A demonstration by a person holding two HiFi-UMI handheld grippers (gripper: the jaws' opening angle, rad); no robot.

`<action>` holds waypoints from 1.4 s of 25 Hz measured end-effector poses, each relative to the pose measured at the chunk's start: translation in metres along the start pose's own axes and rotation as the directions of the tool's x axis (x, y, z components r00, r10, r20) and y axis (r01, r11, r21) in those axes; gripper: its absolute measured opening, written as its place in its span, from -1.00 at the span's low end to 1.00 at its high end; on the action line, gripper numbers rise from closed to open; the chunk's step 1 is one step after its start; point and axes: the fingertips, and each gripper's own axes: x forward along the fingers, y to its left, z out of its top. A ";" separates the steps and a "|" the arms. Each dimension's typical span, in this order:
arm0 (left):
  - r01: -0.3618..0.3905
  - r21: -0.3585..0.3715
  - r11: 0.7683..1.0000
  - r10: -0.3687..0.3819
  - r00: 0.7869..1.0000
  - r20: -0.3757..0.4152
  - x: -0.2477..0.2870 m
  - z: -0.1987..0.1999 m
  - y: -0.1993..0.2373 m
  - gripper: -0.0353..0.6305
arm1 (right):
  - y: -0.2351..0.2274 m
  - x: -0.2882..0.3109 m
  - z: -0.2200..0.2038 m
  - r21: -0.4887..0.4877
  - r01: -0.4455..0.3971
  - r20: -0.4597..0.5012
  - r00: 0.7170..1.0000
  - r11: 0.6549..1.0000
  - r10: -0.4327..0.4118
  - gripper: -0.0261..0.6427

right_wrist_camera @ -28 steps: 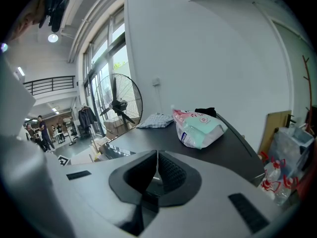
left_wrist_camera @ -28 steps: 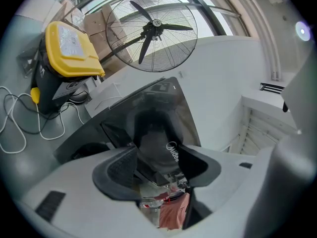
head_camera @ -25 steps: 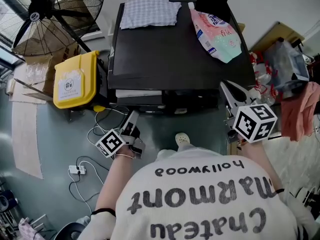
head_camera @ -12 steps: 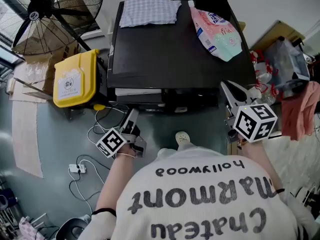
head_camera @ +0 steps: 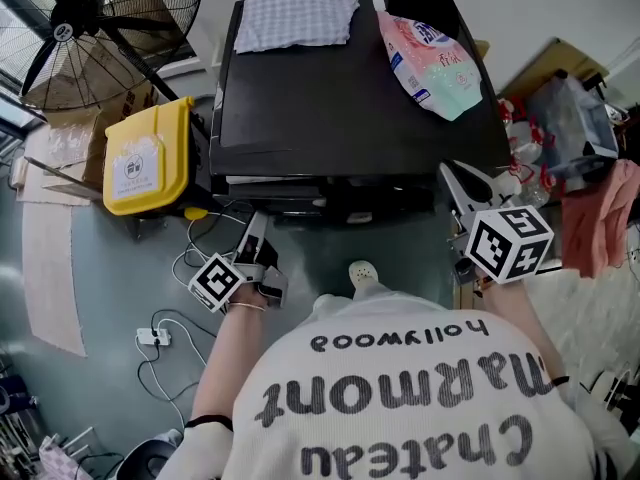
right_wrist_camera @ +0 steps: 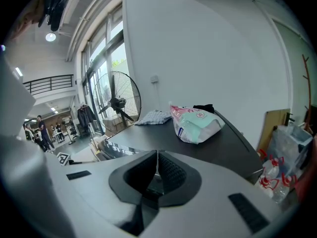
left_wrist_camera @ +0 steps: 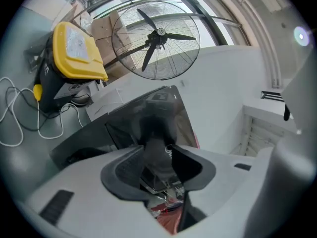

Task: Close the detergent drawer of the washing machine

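Drawer (head_camera: 266, 180) mid-frame under washer (head_camera: 350, 98) front edge, pale strip showing. Bare floor (head_camera: 322, 248) below, yellow bin (head_camera: 140, 158) left. L gripper (head_camera: 256, 230) near drawer, jaws half-open, just been closing, nothing b/w. R gripper (head_camera: 462, 183) pinched together, empty.

The left gripper (left_wrist_camera: 159, 155) has empty jaws apart, just closing; right gripper (right_wrist_camera: 156, 168) jaws together

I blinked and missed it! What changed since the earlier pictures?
The pale detergent drawer slid further into the black washing machine; only a thin strip shows. The left tool nudged toward it, and its jaws have just been closing on nothing. The shut right tool and pink-and-green plastic bag stayed put.
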 end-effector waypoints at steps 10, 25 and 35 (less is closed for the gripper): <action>-0.025 0.021 0.999 0.025 0.999 0.030 0.006 0.011 0.001 -0.56 | -0.012 -0.002 0.001 0.008 0.017 0.001 1.000 1.000 -0.017 -0.82; -0.044 0.013 0.999 0.044 0.998 0.051 0.020 0.017 -0.001 -0.53 | -0.017 0.007 0.001 0.007 0.010 -0.011 1.000 1.000 -0.010 -0.82; -0.128 0.137 0.982 0.125 0.992 0.032 0.011 0.018 -0.005 -0.78 | 0.004 0.018 -0.006 0.031 -0.058 -0.041 0.997 0.998 0.059 -0.82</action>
